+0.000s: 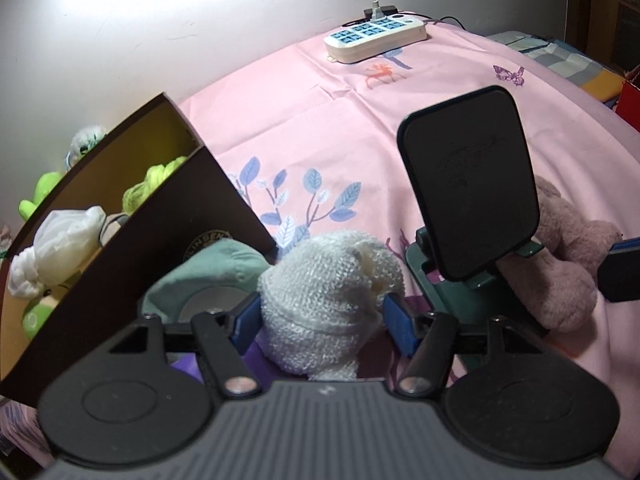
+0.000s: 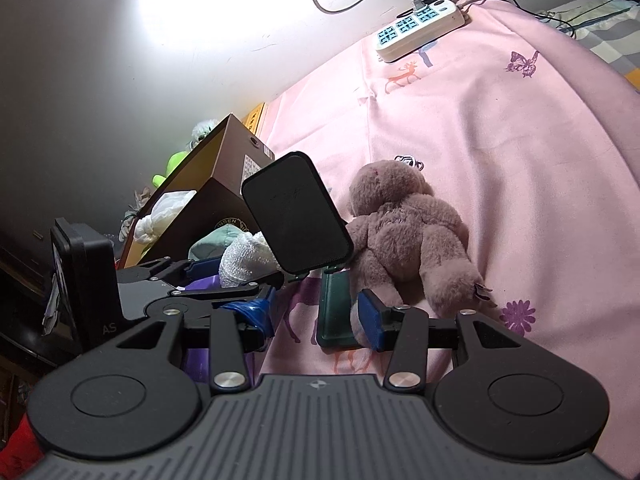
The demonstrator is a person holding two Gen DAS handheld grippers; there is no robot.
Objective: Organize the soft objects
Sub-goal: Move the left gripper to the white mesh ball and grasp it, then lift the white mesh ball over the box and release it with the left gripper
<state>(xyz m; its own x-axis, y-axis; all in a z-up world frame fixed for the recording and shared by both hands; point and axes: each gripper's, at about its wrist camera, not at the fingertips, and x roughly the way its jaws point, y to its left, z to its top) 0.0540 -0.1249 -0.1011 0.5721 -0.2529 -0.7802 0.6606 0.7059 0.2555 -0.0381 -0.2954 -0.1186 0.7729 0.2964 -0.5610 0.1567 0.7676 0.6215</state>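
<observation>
My left gripper (image 1: 322,322) is closed on a white knitted soft bundle (image 1: 328,300), held just right of the open brown cardboard box (image 1: 160,232). The box holds a white plastic bag (image 1: 60,244) and green plush toys (image 1: 152,184). A green cap (image 1: 212,268) lies against the box front. A pink plush bear (image 2: 408,232) lies on the pink sheet (image 2: 500,152). My right gripper (image 2: 316,316) is open and empty, just in front of the bear's legs. The left gripper with the bundle (image 2: 244,260) shows at the left of the right wrist view.
A black phone stand on a dark green base (image 1: 468,184) stands between the bundle and the bear; it also shows in the right wrist view (image 2: 296,220). A white power strip (image 1: 374,38) with cables lies at the sheet's far edge by the wall. A purple item (image 2: 200,356) lies under the left gripper.
</observation>
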